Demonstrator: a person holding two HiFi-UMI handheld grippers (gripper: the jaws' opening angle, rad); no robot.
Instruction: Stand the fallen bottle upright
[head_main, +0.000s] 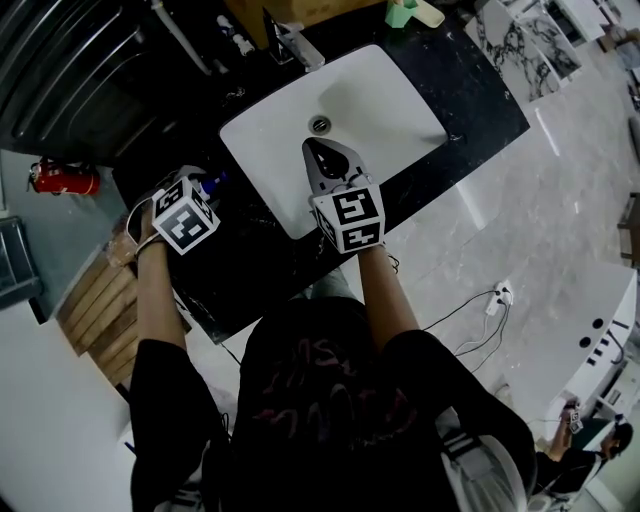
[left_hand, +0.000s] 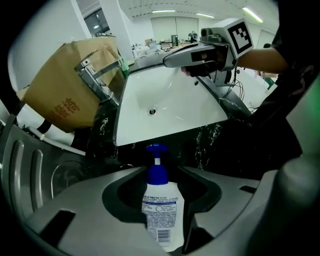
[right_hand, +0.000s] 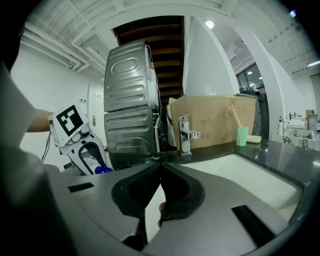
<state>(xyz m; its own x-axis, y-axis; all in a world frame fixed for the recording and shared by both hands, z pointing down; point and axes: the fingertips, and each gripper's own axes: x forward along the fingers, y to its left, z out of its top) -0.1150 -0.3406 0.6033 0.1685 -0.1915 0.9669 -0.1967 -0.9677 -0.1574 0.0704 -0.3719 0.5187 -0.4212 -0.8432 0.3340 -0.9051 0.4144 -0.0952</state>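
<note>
The bottle (left_hand: 161, 210) is white with a printed label and a blue pump. It lies on the black counter, label up, with the pump pointing toward the sink; its base is hidden by the jaws. My left gripper (left_hand: 160, 172) points steeply down over it, open, one jaw on each side with a gap round the pump and shoulders. In the head view only the blue pump (head_main: 210, 185) shows beside the left gripper (head_main: 205, 192). My right gripper (head_main: 330, 165) hovers over the sink, shut and holding nothing, its tips meeting (right_hand: 160, 162).
The white sink (head_main: 380, 100) with a chrome tap (head_main: 295, 45) is set in the black marble counter (head_main: 470, 90). A cardboard box (left_hand: 65, 90) and a green cup (right_hand: 242, 135) stand behind it. A metal appliance (right_hand: 127, 100) rises beyond the counter's left end.
</note>
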